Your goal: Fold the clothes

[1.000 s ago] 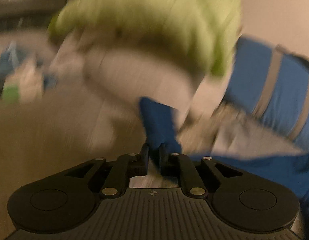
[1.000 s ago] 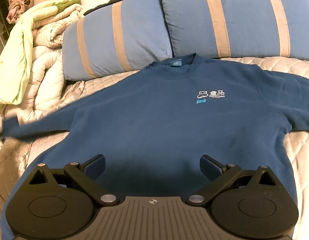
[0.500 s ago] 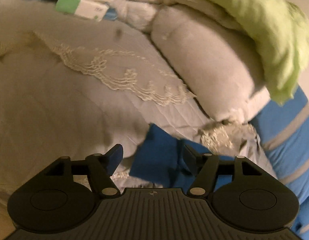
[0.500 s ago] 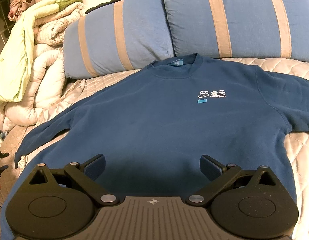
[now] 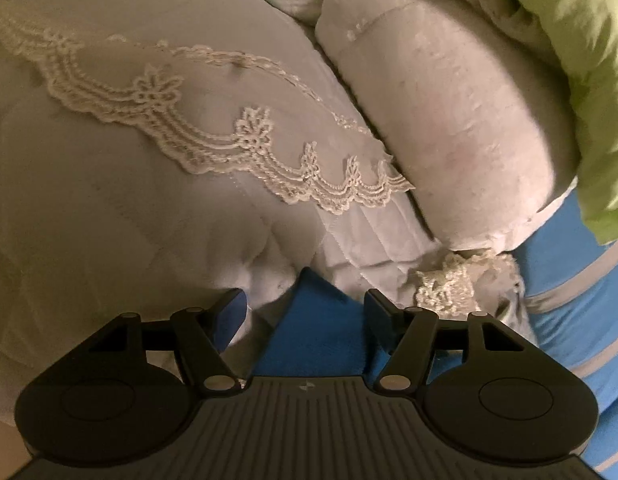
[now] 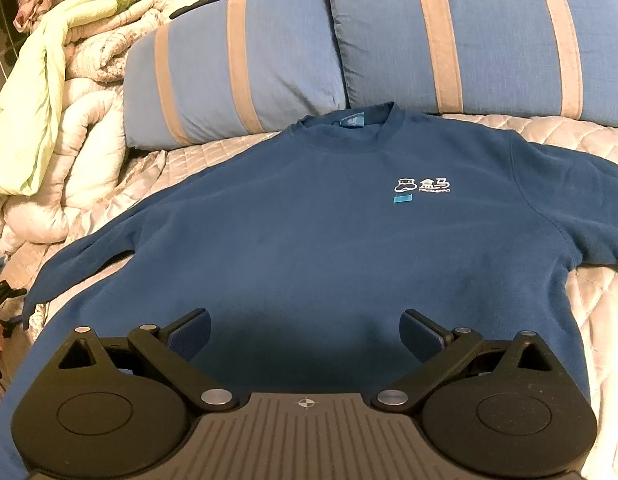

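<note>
A blue sweatshirt [image 6: 329, 220] lies face up and spread flat on the quilted bed, collar toward the pillows, white logo on the chest. Its left sleeve [image 6: 81, 268] runs out to the bed's left edge. In the left wrist view the cuff end of that sleeve [image 5: 317, 328] lies between my open fingers. My left gripper [image 5: 305, 308] is open and empty just over the cuff. My right gripper [image 6: 305, 332] is open and empty, above the sweatshirt's lower body near the hem.
Two blue pillows with beige stripes [image 6: 245, 68] [image 6: 489, 36] stand behind the collar. A rolled white duvet [image 5: 449, 120] and a green blanket [image 5: 581, 60] are piled at the left of the bed. A lace-edged beige cover [image 5: 229, 148] lies by the cuff.
My left gripper opened and let go of the sleeve cuff, which now lies on the bed. It has drawn closer to the bed since. The right gripper has not moved.
</note>
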The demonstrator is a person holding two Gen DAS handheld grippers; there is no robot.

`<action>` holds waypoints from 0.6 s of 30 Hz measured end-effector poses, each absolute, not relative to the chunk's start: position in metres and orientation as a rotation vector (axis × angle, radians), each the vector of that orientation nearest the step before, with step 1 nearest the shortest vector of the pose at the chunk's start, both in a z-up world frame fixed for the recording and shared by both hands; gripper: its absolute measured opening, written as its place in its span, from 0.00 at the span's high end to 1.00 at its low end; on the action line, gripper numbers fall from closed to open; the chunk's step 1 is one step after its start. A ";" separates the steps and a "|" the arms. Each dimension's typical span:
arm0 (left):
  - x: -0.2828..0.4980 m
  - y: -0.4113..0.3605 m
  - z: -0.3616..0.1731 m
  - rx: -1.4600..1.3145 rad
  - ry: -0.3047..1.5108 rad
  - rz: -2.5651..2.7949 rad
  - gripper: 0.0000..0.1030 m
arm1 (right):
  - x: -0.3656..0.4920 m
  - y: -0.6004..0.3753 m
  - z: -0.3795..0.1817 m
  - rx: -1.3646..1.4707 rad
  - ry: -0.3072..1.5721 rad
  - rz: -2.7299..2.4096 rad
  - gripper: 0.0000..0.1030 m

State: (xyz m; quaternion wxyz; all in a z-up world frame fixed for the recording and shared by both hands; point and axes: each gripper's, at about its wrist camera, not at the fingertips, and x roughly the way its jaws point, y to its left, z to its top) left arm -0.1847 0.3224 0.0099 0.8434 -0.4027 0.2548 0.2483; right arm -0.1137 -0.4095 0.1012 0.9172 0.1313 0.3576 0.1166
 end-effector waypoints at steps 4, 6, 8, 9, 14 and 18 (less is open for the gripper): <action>-0.176 0.312 0.023 -0.753 0.592 0.571 0.94 | -0.114 -0.408 0.102 0.270 0.737 0.238 0.02; -0.175 0.310 0.036 -0.717 0.572 0.568 0.95 | -0.114 -0.408 0.102 0.271 0.737 0.238 0.02; -0.175 0.312 0.056 -0.689 0.540 0.572 0.95 | -0.115 -0.409 0.102 0.272 0.737 0.239 0.02; -0.175 0.313 0.066 -0.672 0.524 0.574 0.95 | -0.115 -0.409 0.102 0.272 0.738 0.239 0.02; -0.160 0.316 0.121 -0.522 0.444 0.572 0.95 | -0.115 -0.409 0.102 0.267 0.736 0.241 0.02; -0.142 0.313 0.137 -0.367 0.416 0.672 0.94 | -0.116 -0.410 0.102 0.273 0.729 0.240 0.02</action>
